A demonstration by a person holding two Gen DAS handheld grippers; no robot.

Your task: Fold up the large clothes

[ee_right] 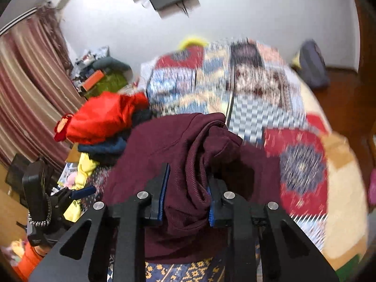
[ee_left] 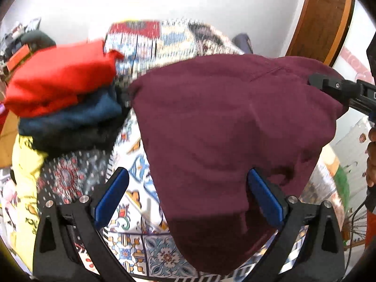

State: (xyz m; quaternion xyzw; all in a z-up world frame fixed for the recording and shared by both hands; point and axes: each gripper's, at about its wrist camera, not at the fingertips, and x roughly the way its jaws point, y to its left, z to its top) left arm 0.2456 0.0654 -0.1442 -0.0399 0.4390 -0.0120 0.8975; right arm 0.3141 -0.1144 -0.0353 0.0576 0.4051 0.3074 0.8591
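Observation:
A large maroon garment (ee_left: 223, 122) hangs above a patterned bedspread (ee_left: 131, 242). My left gripper (ee_left: 188, 188) is open with its blue pads wide apart; the garment's lower part hangs between them and touches the right pad (ee_left: 265, 199). My right gripper (ee_right: 188, 188) is shut on a bunched fold of the same maroon garment (ee_right: 188, 164) and holds it up. The right gripper also shows at the right edge of the left wrist view (ee_left: 338, 89), at the garment's upper corner.
A stack of folded clothes, red (ee_left: 58, 80) on top of dark blue (ee_left: 70, 117), lies at the left of the bed. A yellow garment (ee_left: 23, 176) lies beside it. Striped curtains (ee_right: 28, 82) hang at the left, and a wooden door (ee_left: 322, 16) stands at the right.

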